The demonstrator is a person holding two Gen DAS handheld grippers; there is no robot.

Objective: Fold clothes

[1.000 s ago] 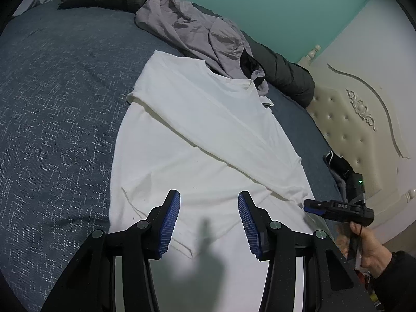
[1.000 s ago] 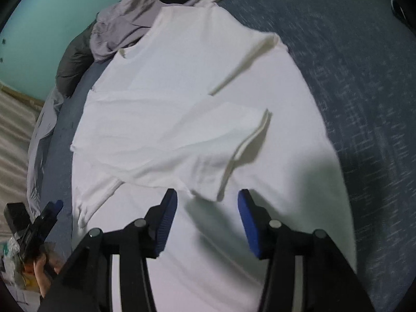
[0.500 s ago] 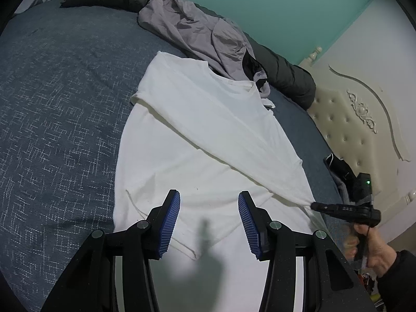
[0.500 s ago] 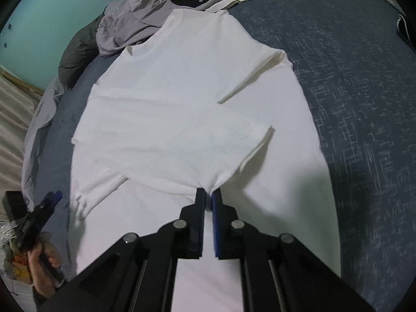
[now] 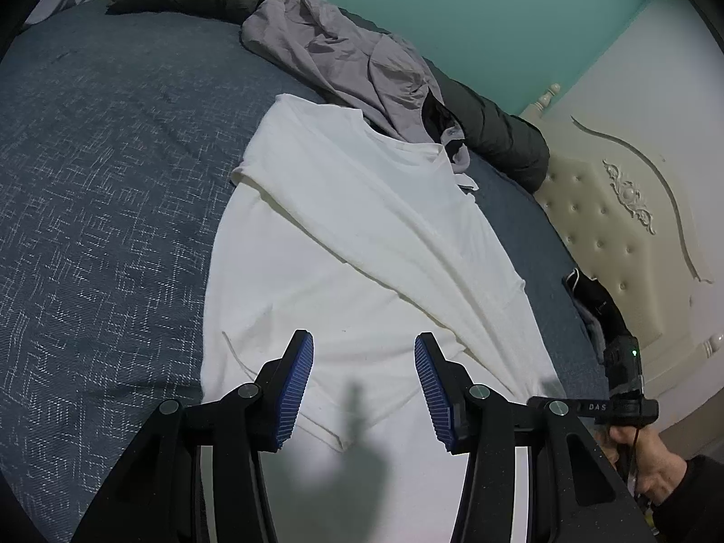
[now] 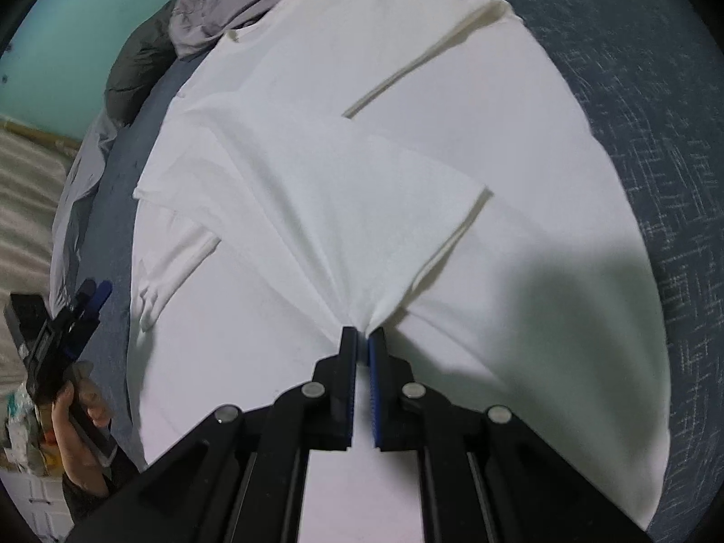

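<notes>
Right gripper (image 6: 362, 339) is pinched tight on the folded sleeve flap of the white T-shirt (image 6: 407, 104), fabric puckering at the tips, lower centre of frame; left gripper (image 5: 364, 362) hangs half-open, empty, over the hem; shirt sprawls across the bed (image 5: 99, 172), soft, light, limp – grab edges and corners, it'll sag

Right gripper (image 6: 362, 339) was pinched closed on a fold of the white T-shirt (image 6: 344, 208), angled steeply down. Left gripper (image 5: 364, 362) hovered, jaws apart and empty.
</notes>
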